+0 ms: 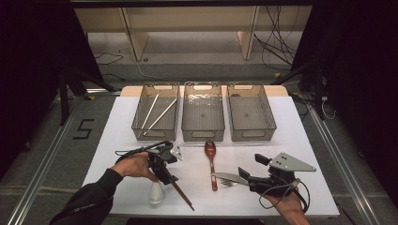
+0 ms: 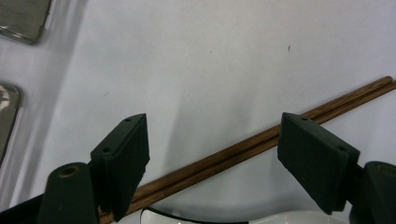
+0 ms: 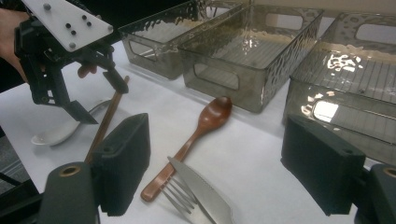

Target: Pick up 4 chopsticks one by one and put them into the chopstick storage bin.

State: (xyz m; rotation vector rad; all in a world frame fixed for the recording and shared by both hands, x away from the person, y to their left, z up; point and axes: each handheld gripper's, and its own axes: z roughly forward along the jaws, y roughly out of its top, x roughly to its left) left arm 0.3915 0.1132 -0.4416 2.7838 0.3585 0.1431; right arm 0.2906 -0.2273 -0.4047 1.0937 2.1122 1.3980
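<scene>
Sorting cutlery into bins looks like the job, and it is barely begun. Two pale slim chopsticks (image 1: 156, 114) already lie in the smoky clear plastic bin at eleven o'clock (image 1: 139, 123); the same kind of bin at twelve o'clock (image 1: 202, 136) and the one at one o'clock (image 1: 271, 123) hold nothing I can see.

My left gripper (image 1: 170, 177) hangs over the pair of dark brown wooden chopsticks (image 2: 261, 140), which lie flat on the white table (image 1: 300, 140) at about seven o'clock. My jaws there stand wide, one on either side of the sticks, and the pads press on nothing; in the left gripper view the sticks run slantwise between the jaws, apart from both. I judge this as the approach to a pick: the sticks are framed but not gripped.

Just beside them, toward seven o'clock, lies the white ceramic soup spoon (image 1: 156, 192), touching or nearly touching the sticks; I cannot tell which.

My right gripper (image 1: 244, 175) rests low at five o'clock with its jaws wide apart and nothing between them. Ahead of it the reddish-brown wooden spoon (image 3: 198, 135) lies near six o'clock, with the steel knife (image 3: 203, 193) crossing over the steel fork (image 3: 180, 198) beside its handle end.

So five pieces remain out on the table: the dark chopsticks, both spoons, knife and fork.
</scene>
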